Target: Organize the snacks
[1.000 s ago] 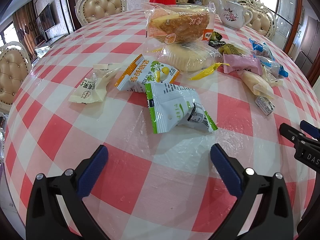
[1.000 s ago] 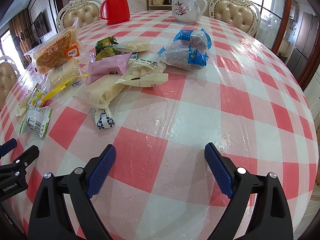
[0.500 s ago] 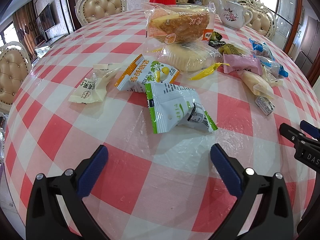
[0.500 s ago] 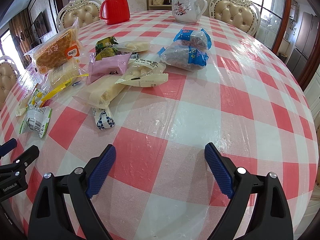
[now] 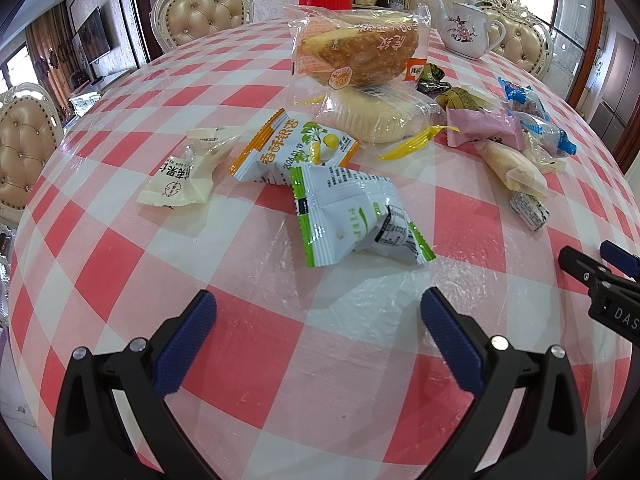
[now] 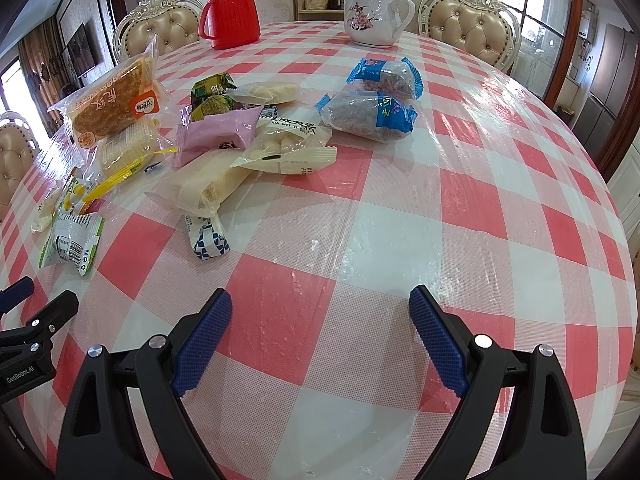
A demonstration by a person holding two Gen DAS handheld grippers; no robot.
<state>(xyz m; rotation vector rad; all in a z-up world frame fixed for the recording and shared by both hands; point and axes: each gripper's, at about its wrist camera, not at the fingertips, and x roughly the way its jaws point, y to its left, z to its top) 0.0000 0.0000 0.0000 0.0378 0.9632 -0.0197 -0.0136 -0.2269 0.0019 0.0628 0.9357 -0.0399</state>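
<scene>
Zero change across the last second: both views match the earlier frames, nothing picked up, task not started.
- table (image 6: 500,184): red-and-white check cloth under clear film; near side bare, snacks spread across the left and middle.
- bread bag (image 5: 356,54): biggest item, leaning on a pale cake pack (image 5: 380,118).
- blue packs (image 6: 370,114): two, side by side, apart from the main heap.
- pink pack (image 6: 218,134): mid-heap, touching neighbours.
- green pack (image 5: 352,220): closest to the left gripper (image 5: 318,338), likely first pick.
- left fingers: spread wide, empty, just short of the green pack.
- right gripper (image 6: 320,338): fingers spread, empty, above bare table.
</scene>
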